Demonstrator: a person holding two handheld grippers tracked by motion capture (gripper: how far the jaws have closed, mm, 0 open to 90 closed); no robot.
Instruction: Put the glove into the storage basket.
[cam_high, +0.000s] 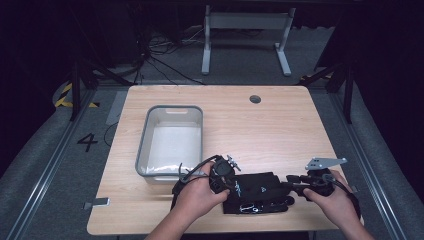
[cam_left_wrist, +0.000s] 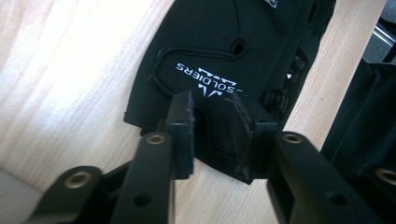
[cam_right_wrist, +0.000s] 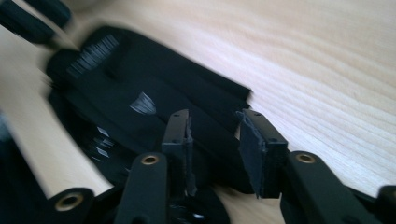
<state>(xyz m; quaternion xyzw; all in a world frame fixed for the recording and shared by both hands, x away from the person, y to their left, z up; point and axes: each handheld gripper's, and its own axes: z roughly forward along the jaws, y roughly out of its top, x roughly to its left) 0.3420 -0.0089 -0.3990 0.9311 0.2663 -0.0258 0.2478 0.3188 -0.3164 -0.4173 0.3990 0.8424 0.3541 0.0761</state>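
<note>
Wooden table (cam_high: 260, 130), both claws low over gloves (cam_high: 255, 192)

Light wooden table (cam_high: 280, 125) with round hole (cam_high: 255, 99), grey plastic bin (cam_high: 170, 140) at left, white table frame (cam_high: 246, 35) beyond, painted "4" (cam_high: 87, 142) on floor

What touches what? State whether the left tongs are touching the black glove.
Cannot tell. In the left gripper view the left tongs stand open astride the black glove edge, but no plain gap or contact shows.

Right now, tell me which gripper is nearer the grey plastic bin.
Left. The left gripper sits just below the grey plastic bin's near right corner, over the black gloves. The right gripper is farther right, at the gloves' other end.
</note>
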